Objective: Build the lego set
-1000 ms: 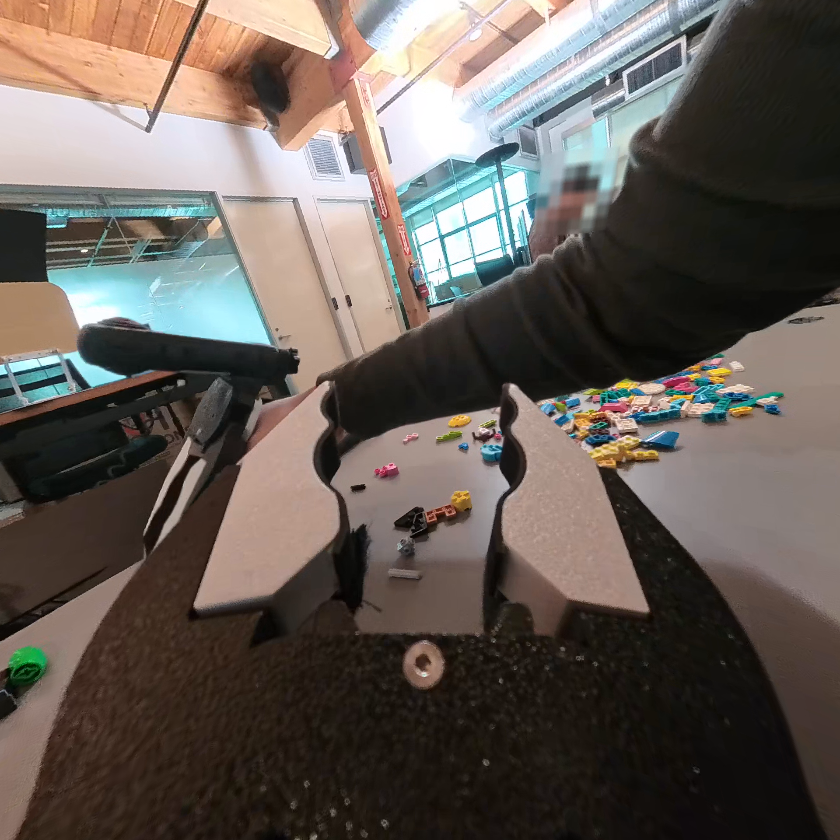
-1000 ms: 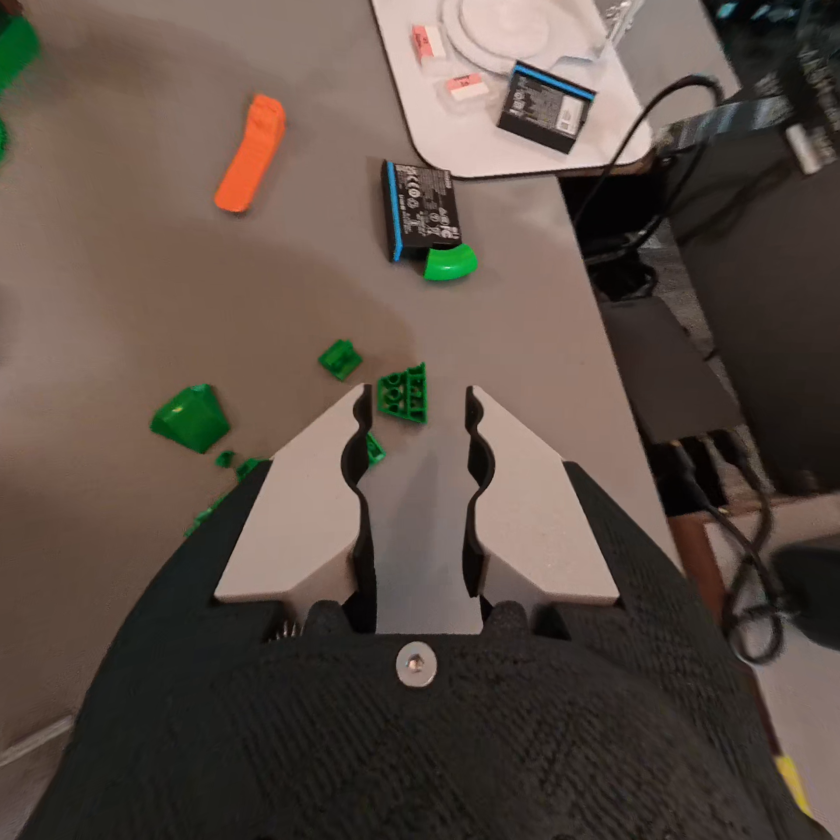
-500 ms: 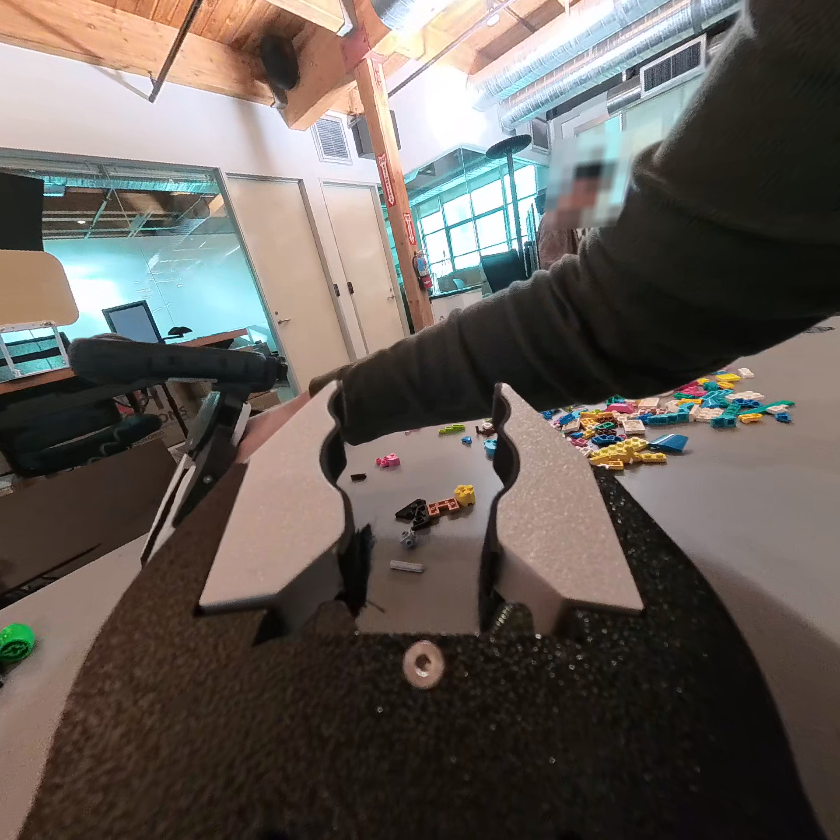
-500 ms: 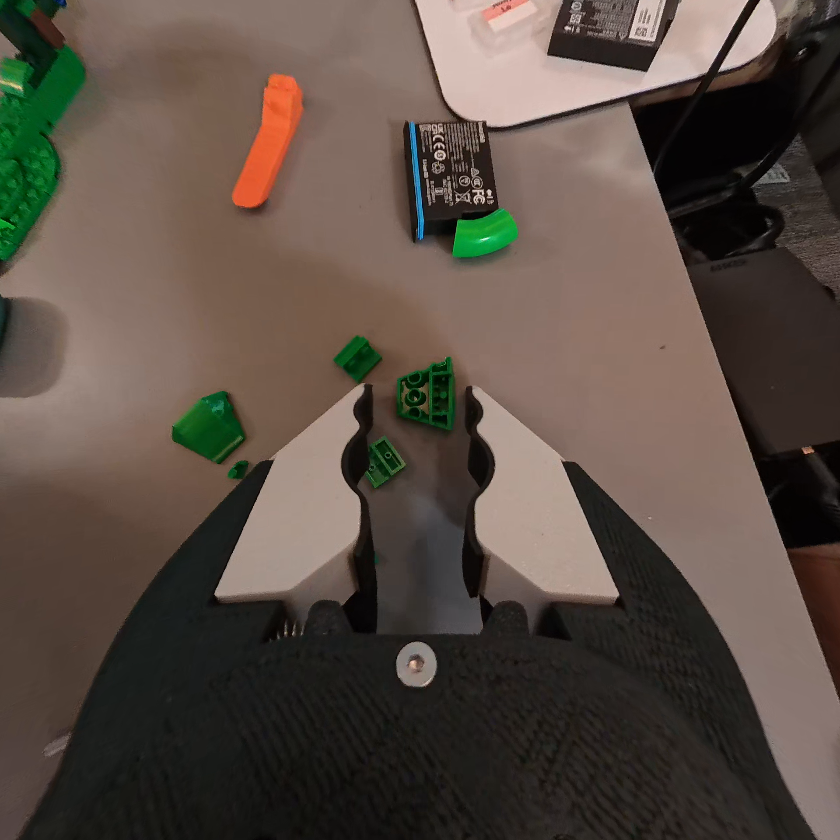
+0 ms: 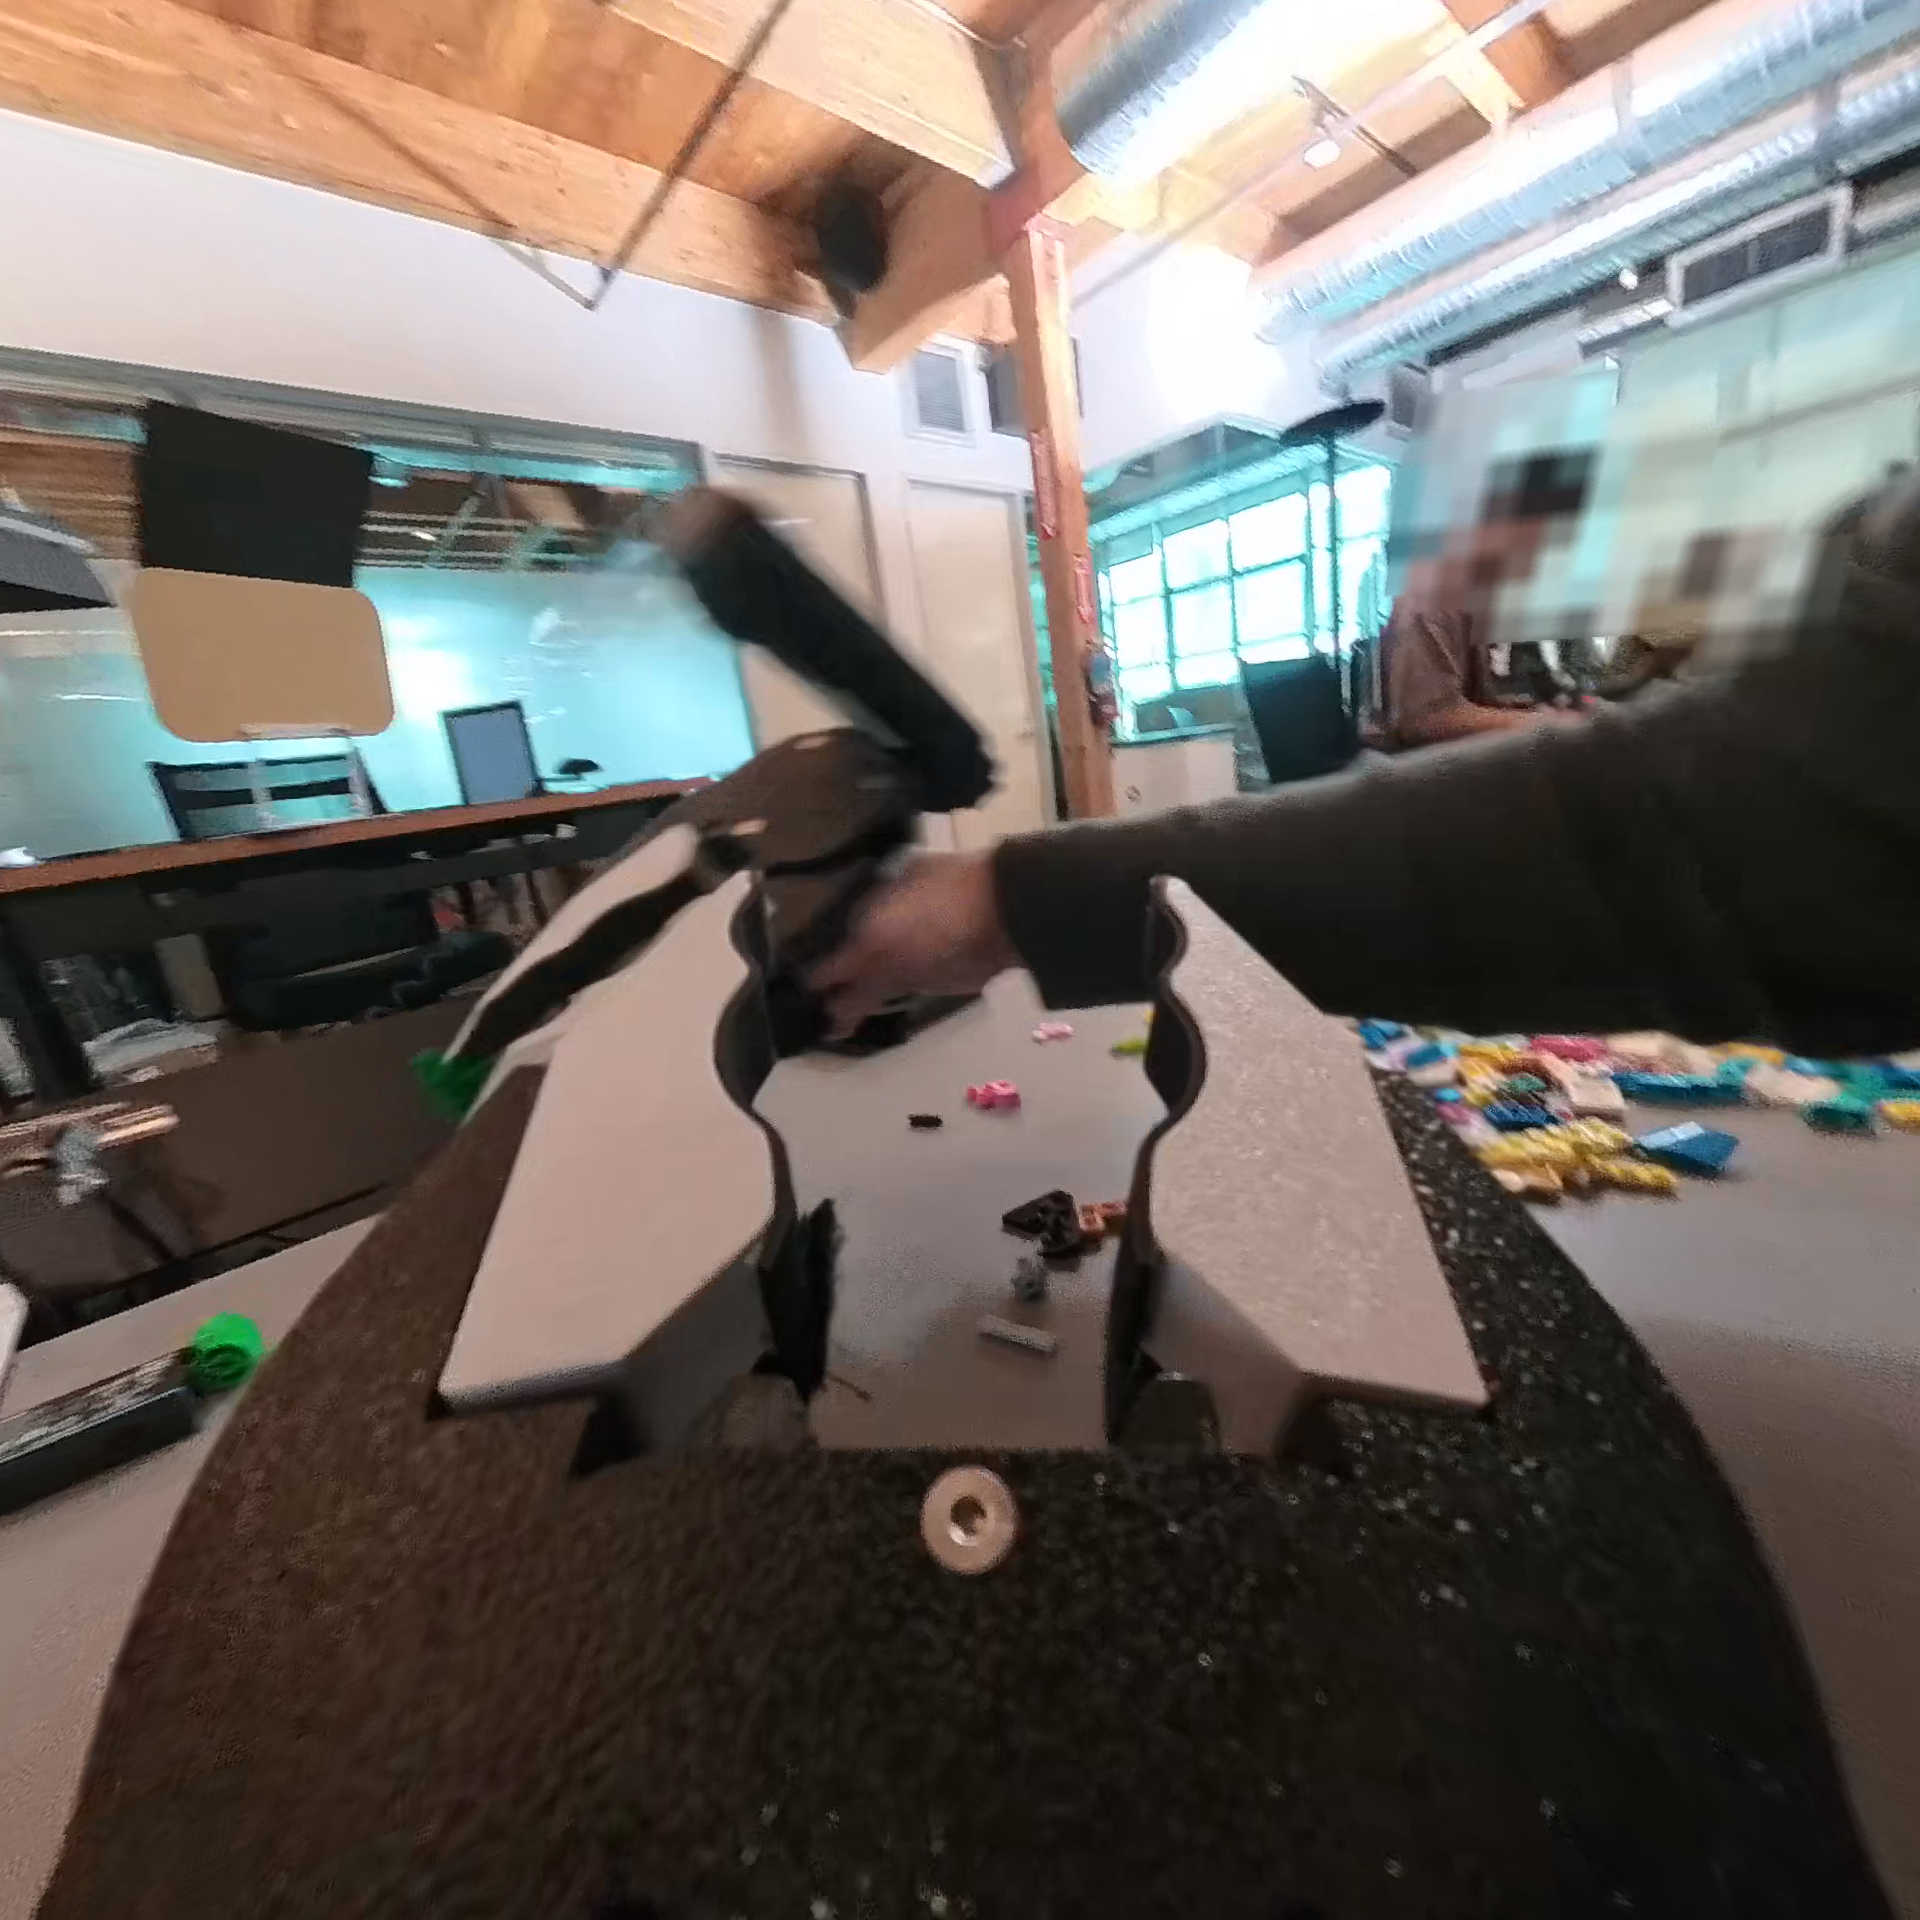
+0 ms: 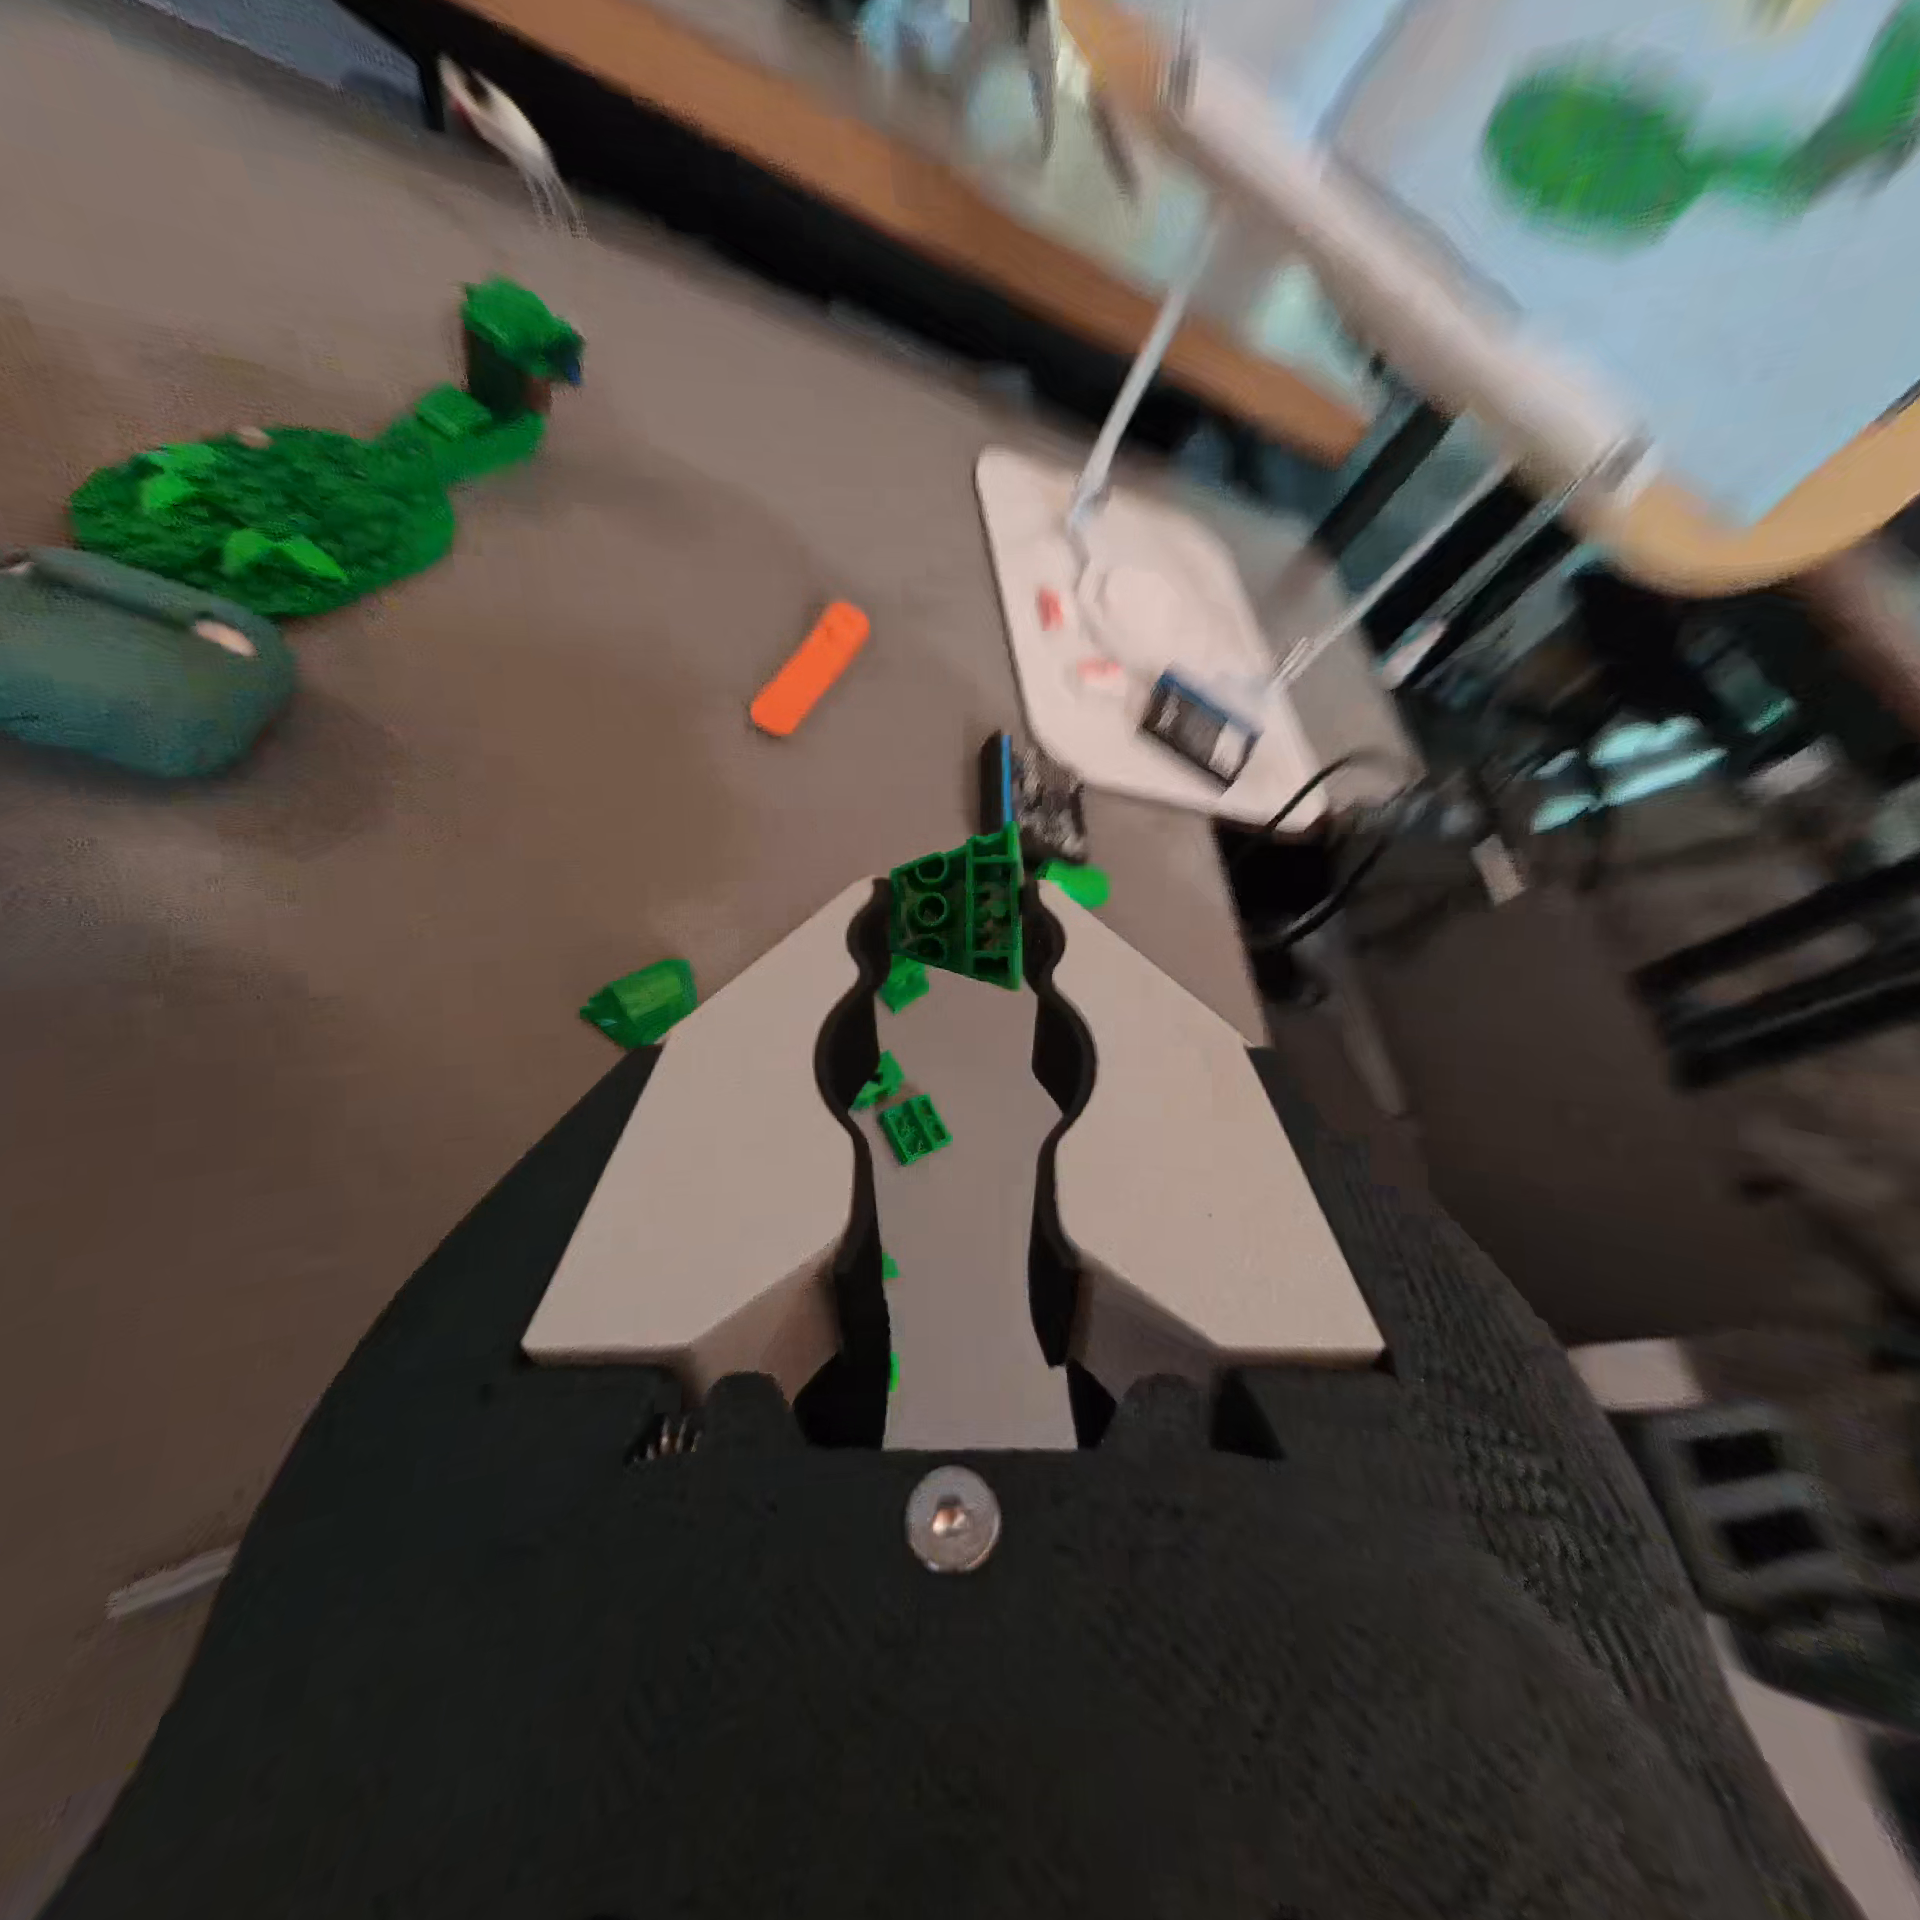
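Note:
My right gripper (image 6: pixel 956 902) is shut on a green wedge plate (image 6: pixel 966 925) and holds it above the grey table, tilted up. Loose small green pieces (image 6: pixel 914 1127) lie below it. A green build on a round base (image 6: pixel 270 509) stands at the far left. My left gripper (image 5: pixel 951 914) is open and empty above the table, over small black (image 5: pixel 1044 1216), pink (image 5: pixel 992 1093) and grey (image 5: pixel 1018 1338) pieces. The left wrist view also shows the right gripper (image 5: pixel 488 1039) in a hand (image 5: pixel 925 935), with the green piece (image 5: pixel 449 1083) at its tip.
A pile of coloured bricks (image 5: pixel 1621 1101) lies at the right of the left wrist view. An orange piece (image 6: pixel 810 670), a teal case (image 6: pixel 125 665), a black battery (image 6: pixel 1039 795) and a white mat (image 6: pixel 1143 582) lie near the table edge. A sleeved arm (image 5: pixel 1455 862) crosses ahead.
My right gripper has shut on the green wedge plate and lifted it off the table, swinging up and left. My left gripper stays open, about in place.

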Demonstrator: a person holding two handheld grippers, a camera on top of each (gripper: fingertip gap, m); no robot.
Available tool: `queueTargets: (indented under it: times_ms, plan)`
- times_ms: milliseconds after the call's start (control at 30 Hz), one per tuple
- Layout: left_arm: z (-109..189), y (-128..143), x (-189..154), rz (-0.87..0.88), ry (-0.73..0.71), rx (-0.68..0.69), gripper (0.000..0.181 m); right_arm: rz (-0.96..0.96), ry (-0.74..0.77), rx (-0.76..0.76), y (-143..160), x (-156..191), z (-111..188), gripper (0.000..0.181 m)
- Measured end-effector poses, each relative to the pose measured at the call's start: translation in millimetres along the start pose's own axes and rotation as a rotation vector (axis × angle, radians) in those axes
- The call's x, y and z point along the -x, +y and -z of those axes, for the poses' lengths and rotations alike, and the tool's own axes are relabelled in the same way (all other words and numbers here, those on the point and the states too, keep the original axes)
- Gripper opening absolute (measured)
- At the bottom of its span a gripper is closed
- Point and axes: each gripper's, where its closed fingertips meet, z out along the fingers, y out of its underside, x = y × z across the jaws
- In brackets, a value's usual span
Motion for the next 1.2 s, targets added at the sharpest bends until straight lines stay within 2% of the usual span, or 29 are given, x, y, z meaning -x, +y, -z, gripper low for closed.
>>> queueTargets:
  times_ms: [100,233,367,467,533,600,633,667,733,800,867,933,1067,1100,1200]
  plan:
    - [7.2,-19.1,14.9,-0.007,-0.086,-0.087,0.079,0.234,0.11,-0.071,-23.7,16.4,40.2,0.025]
    - [6.6,-15.6,22.0,0.12,-0.076,-0.066,0.079,0.476,0.105,-0.053,-37.0,66.8,74.9,0.024]
    - [3.4,-4.1,18.4,0.286,-0.001,-0.009,0.059,0.646,0.143,-0.037,-46.0,99.8,101.8,0.024]
    - [0.0,5.1,3.0,0.321,0.093,0.046,0.037,0.716,0.137,-0.014,-48.1,120.6,114.4,0.024]
    - [0.1,4.0,-11.7,0.32,0.176,0.05,0.029,0.74,0.127,0.02,-46.2,129.8,120.7,0.024]
    - [3.0,-4.0,-27.3,0.315,0.266,0.02,0.008,0.701,0.114,0.027,-46.7,136.2,127.5,0.024]
    - [3.8,-4.0,-30.6,0.302,0.281,0.024,0.007,0.637,0.093,0.024,-46.9,139.2,130.7,0.023]
    - [4.5,-2.6,-35.0,0.298,0.311,0.04,0.006,0.526,0.069,0.008,-48.7,141.1,134.3,0.022]
    - [8.1,-11.6,-39.2,0.32,0.361,-0.003,0.006,0.227,0.002,-0.057,-55.3,142.1,142.3,0.033]
    - [12.8,-23.8,-39.9,0.362,0.398,-0.064,0.006,-0.074,-0.117,-0.128,-62.4,147.8,149.6,0.031]
    - [17.1,-31.1,-40.5,0.38,0.426,-0.101,0.005,-0.242,-0.184,-0.184,-69.0,152.0,153.8,0.025]
    - [19.4,-33.8,-44.4,0.373,0.458,-0.11,0.005,-0.288,-0.181,-0.213,-72.5,153.2,154.3,0.019]
    - [21.2,-32.8,-56.0,0.342,0.5,-0.102,0.006,-0.261,-0.15,-0.184,-67.8,156.9,149.4,0.016]
    - [21.0,-31.5,-57.7,0.338,0.5,-0.097,0.006,-0.264,-0.166,-0.192,-69.0,160.0,149.7,0.009]
    - [20.5,-29.6,-57.1,0.348,0.482,-0.101,0.006,-0.247,-0.13,-0.182,-65.4,157.3,149.1,0.008]
